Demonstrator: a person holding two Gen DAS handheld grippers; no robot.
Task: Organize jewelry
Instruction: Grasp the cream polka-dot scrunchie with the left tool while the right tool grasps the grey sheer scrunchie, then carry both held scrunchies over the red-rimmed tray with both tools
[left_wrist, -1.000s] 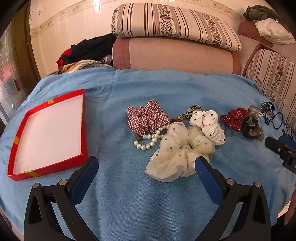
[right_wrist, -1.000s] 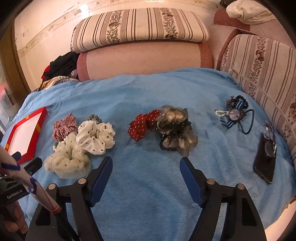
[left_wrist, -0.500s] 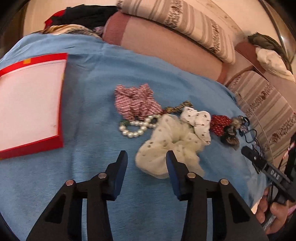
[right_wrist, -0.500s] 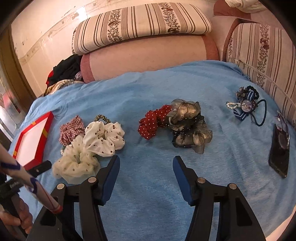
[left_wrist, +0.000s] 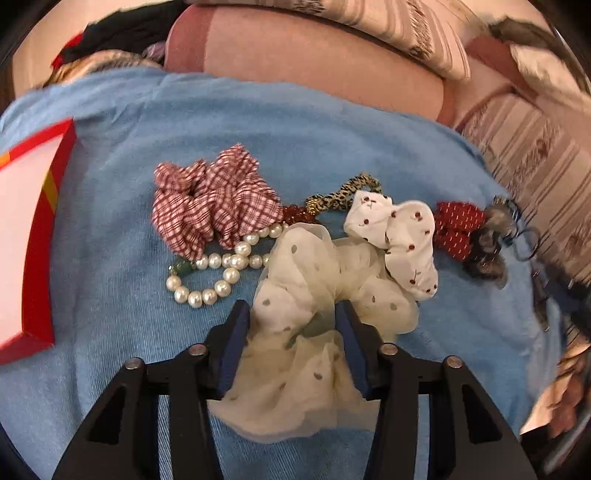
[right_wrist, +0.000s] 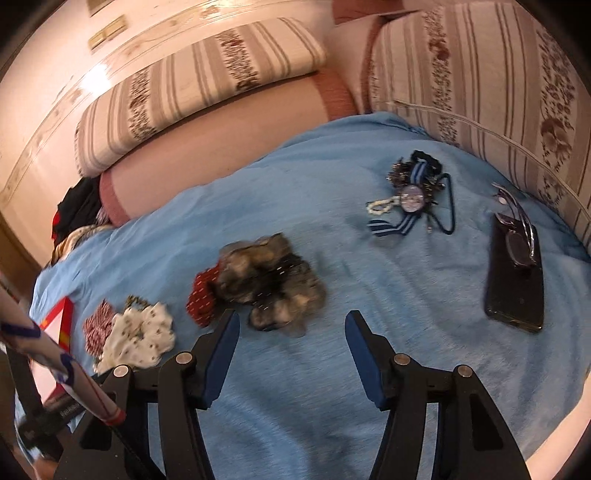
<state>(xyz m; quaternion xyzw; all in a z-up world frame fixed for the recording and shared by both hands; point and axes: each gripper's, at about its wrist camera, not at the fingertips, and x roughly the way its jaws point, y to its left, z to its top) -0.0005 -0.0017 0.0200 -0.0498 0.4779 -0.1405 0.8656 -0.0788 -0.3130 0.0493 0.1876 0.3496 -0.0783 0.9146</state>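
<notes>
My left gripper (left_wrist: 291, 314) is closing on the near part of a cream dotted scrunchie (left_wrist: 295, 280), and the fabric bunches between both blue pads. Beside it lie a pearl bracelet (left_wrist: 207, 273), a red plaid scrunchie (left_wrist: 214, 206), a white cherry-print scrunchie (left_wrist: 402, 236) and a leopard hair tie (left_wrist: 343, 192). A red-rimmed box (left_wrist: 40, 236) with a white floor sits at the left. My right gripper (right_wrist: 291, 321) stands open just in front of a grey-black scrunchie (right_wrist: 269, 280), with only blue cloth between its fingers. A red dotted scrunchie (right_wrist: 201, 295) touches that grey one.
Everything lies on a blue cloth (right_wrist: 332, 369). A blue ribbon hair tie (right_wrist: 413, 192) is farther right. A dark phone (right_wrist: 517, 280) with glasses (right_wrist: 517, 229) on it lies at the right edge. Striped cushions (right_wrist: 192, 85) ring the back and right.
The left gripper dropped forward onto the cream scrunchie and its jaws narrowed from wide apart to around the fabric. The right gripper rolled and shifted across the cloth, its jaws a little narrower.
</notes>
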